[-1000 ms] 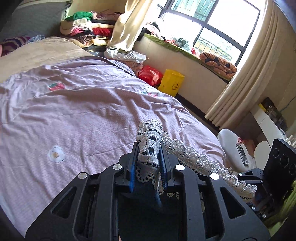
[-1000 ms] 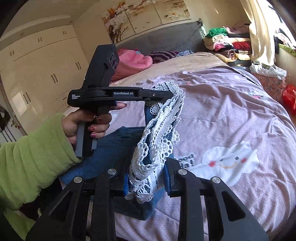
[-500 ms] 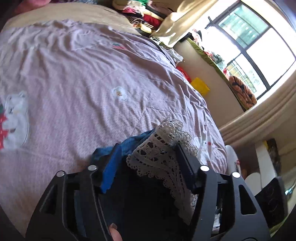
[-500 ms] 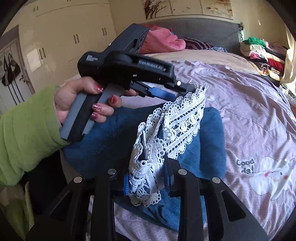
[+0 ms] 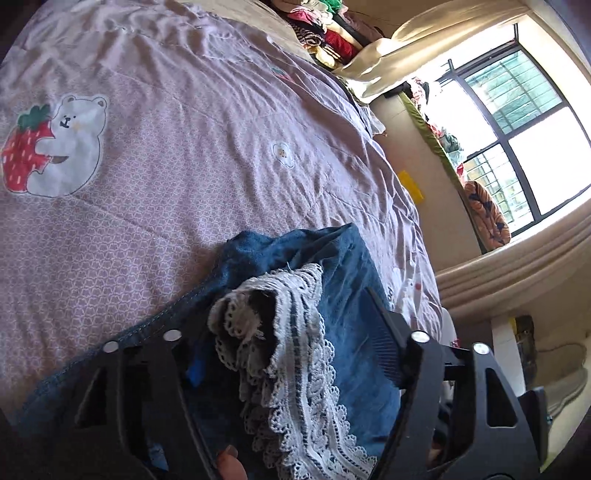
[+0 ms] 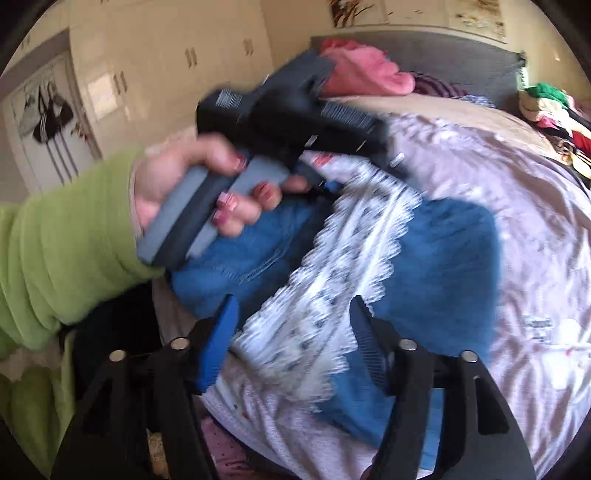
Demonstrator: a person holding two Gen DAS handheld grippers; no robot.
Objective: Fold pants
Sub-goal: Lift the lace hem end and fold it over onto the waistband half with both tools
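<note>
Blue denim pants (image 5: 347, 280) with a white lace hem (image 5: 295, 373) lie folded on the lilac bedspread (image 5: 184, 155). My left gripper (image 5: 284, 332) is open, its fingers spread either side of the bunched lace, which lies loose between them. In the right wrist view the pants (image 6: 450, 251) and lace band (image 6: 354, 251) lie on the bed. My right gripper (image 6: 291, 325) is open, fingers apart over the lace. The left gripper (image 6: 295, 122) is held above the pants by a hand in a green sleeve.
The bedspread (image 6: 498, 166) has a bear-and-strawberry print (image 5: 55, 147). Piles of clothes (image 5: 325, 26) sit at the bed's far corner. A window (image 5: 517, 110) and curtain stand on the right. Pink pillows (image 6: 365, 70) lie against a grey headboard; wardrobes behind.
Both grippers have opened and let go of the lace hem. The pants' end has dropped onto the folded denim on the bed. The left gripper has tilted down toward the bed.
</note>
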